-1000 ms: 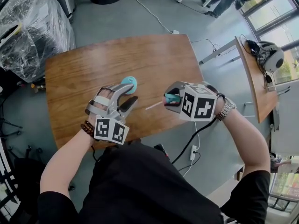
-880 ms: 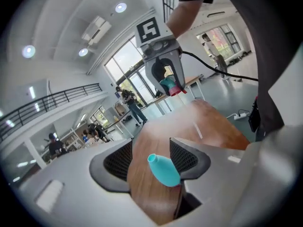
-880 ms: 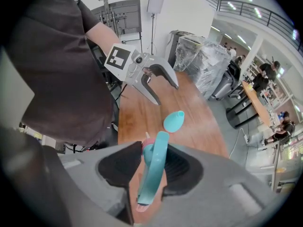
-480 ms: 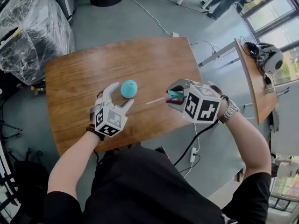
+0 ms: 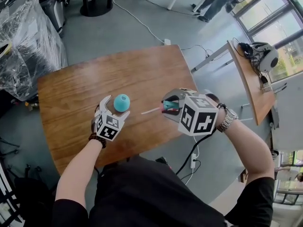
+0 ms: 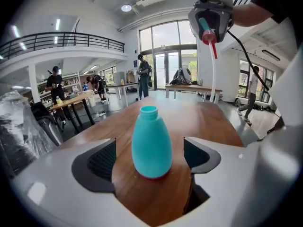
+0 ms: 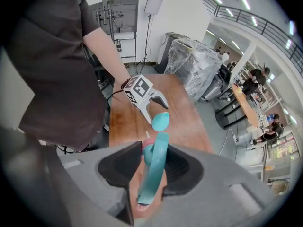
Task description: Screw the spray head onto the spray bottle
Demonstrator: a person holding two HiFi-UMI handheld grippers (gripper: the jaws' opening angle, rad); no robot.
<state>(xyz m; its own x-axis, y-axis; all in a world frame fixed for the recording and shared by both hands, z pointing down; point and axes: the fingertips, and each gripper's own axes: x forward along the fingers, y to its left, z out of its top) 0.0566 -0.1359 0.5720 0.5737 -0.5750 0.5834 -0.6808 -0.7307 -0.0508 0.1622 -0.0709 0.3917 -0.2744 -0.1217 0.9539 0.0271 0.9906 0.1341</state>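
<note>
The teal spray bottle [image 6: 151, 143] stands upright near the middle of the wooden table [image 5: 71, 89], somewhat toward the person's edge. Its long axis is vertical and its open neck faces up with nothing on it. The left gripper [image 6: 151, 157] is the nearer one. Its jaws are opening on either side of the bottle's belly, with a clear gap between each pad and the bottle. The right gripper [image 7: 154, 167] is clamped on the spray head [image 7: 154, 169] and holds it up off the table, to the right of the bottle and higher than its neck. The white dip tube [image 5: 150, 110] trails down and left toward the bottle, and its tip stops short of the neck. To my eye the head must travel left and come down tube-first. The tube's lower end fades against a pale pillar in the left gripper view, the neck threads are too small to read, and the jaws cover most of the head's collar.
</note>
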